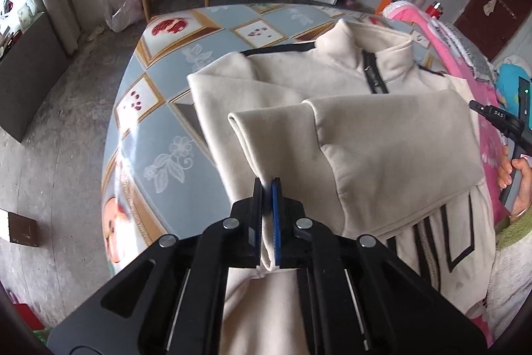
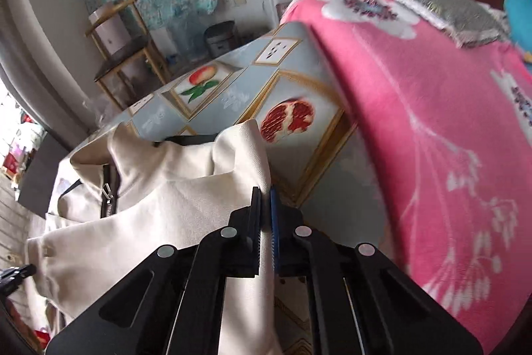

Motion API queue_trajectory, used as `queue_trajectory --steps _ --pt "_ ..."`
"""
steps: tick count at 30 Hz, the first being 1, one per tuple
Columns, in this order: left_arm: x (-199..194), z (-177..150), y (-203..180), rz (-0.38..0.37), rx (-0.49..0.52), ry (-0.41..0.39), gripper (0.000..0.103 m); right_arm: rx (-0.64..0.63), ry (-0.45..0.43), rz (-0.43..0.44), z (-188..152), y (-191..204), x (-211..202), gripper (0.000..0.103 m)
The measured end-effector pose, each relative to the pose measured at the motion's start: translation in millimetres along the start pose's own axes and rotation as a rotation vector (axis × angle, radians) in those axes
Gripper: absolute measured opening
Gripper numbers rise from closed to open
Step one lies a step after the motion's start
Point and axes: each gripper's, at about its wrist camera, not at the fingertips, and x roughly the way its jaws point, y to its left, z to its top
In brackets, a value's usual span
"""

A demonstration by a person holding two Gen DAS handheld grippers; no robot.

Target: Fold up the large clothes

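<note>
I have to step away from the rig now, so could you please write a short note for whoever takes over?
Left gripper: shut on the cream jacket's left side edge, pinching a fold of cloth.
Right gripper: shut on the jacket's right edge, below the collar.
Jacket: lies zip-up on the fruit-print table, collar away from you; a pink blanket lies to its right.
Done: a sleeve is already folded across the chest.
Left: bring the gripped sides in, then probably fold the hem up toward the collar and smooth it.
</note>
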Motion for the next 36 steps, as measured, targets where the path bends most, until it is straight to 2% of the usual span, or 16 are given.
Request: queue_trajectory --steps 3,7,9,11,12,14,16,19,22,23,25,28,29,31,33,36 --pt "33.9 -3.7 12.4 0.007 -0.035 0.084 0.005 -0.003 0.057 -0.061 -4.9 -5.5 35.3 0.005" --pt "31.9 -6.1 10.5 0.008 -0.037 0.065 0.006 -0.025 0.039 -0.057 -4.9 -2.1 32.2 0.006" --pt "22.7 -8.2 13.0 0.013 -0.029 0.036 0.009 -0.025 0.025 -0.058 -2.7 -3.0 14.8 0.013" --pt "5.1 -8.7 18.5 0.025 -0.045 -0.019 0.009 -0.018 -0.036 -0.069 -3.6 -5.1 -16.4 0.038" --pt "-3.8 -7.2 20.3 0.023 -0.052 -0.05 0.01 -0.02 -0.061 -0.058 -5.0 -4.4 -28.3 0.045" --pt "-22.2 -4.6 21.2 -0.013 -0.055 -0.121 0.011 -0.06 -0.096 -0.02 -12.2 6.1 -51.4 0.051" --pt "-23.1 1.3 13.6 -0.047 -0.043 -0.129 0.019 -0.15 -0.072 0.036 -28.0 31.5 -60.1 0.052" --pt "0.3 4.0 -5.1 -0.048 -0.014 -0.062 0.026 -0.281 0.028 0.111 -60.7 73.7 -46.4 0.052" --pt "39.1 -2.4 -18.6 -0.023 0.008 0.023 0.032 -0.425 0.111 0.005 -94.4 104.0 -15.5 0.052" --pt "45.1 -4.3 -19.2 -0.013 0.014 0.022 0.032 -0.448 0.145 -0.035 -103.6 107.1 -3.9 0.052" --pt "41.5 -5.8 -17.9 -0.03 0.013 -0.005 0.034 -0.436 0.115 -0.035 -108.8 100.8 -3.0 0.06" --pt "28.8 -7.5 -9.1 -0.04 -0.019 0.003 0.035 -0.342 0.164 -0.014 -103.6 83.1 -15.1 0.06" --pt "22.0 -9.5 -7.9 -0.033 -0.019 -0.004 0.038 -0.331 0.155 -0.001 -103.8 80.2 -26.2 0.06" --pt "1.1 -17.5 -4.8 -0.015 -0.015 -0.034 0.054 -0.322 0.135 0.025 -110.1 77.2 -48.8 0.065" --pt "-21.0 -32.7 -1.9 -0.012 -0.011 -0.052 0.058 -0.305 0.128 0.043 -123.5 72.7 -70.5 0.073" --pt "-43.4 -63.6 5.3 -0.018 -0.022 -0.054 0.065 -0.271 0.112 0.051 -154.4 61.1 -101.0 0.074"
